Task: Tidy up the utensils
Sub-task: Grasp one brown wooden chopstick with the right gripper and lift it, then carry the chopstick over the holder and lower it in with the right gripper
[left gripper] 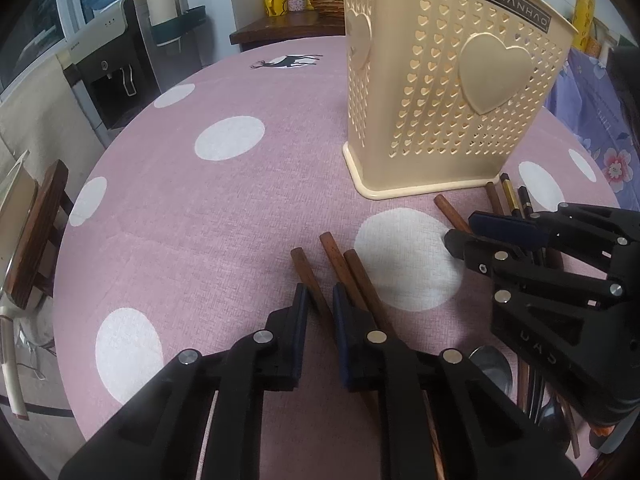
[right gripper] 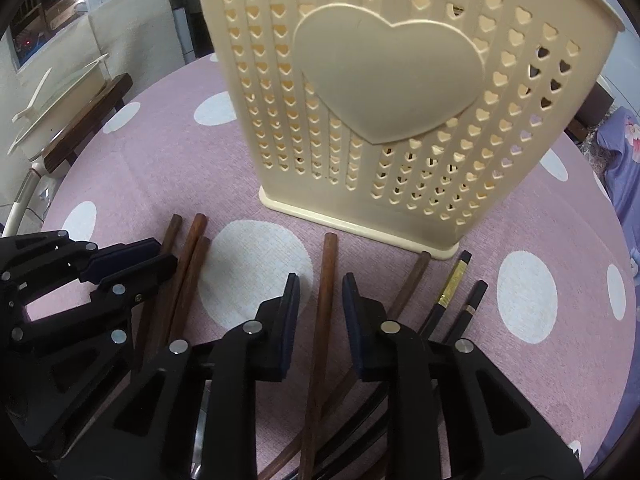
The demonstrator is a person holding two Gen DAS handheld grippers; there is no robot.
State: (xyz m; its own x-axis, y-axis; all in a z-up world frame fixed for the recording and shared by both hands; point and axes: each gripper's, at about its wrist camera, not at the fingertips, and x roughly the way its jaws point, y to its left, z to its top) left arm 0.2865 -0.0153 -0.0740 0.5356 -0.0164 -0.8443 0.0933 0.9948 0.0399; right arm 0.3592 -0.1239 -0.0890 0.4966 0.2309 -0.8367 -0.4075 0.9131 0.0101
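Left gripper (left gripper: 320,300) nearly closed around one brown chopstick (left gripper: 310,280); right gripper (right gripper: 322,296) narrowed around another chopstick (right gripper: 326,280), pads apart from it. Basket (right gripper: 400,80) stands close for loading.

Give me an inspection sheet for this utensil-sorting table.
Surface: pink dotted tablecloth, flat.
Job's things: cream holder upright; brown chopsticks, black chopsticks and a metal spoon lying before it.
Clutter: nothing seen.
Grippers: left gripper closely flanks one of the brown chopsticks, contact unclear; right gripper open around another.
Cables: thin cord on the floor.
Surroundings: water dispenser, wooden chair.
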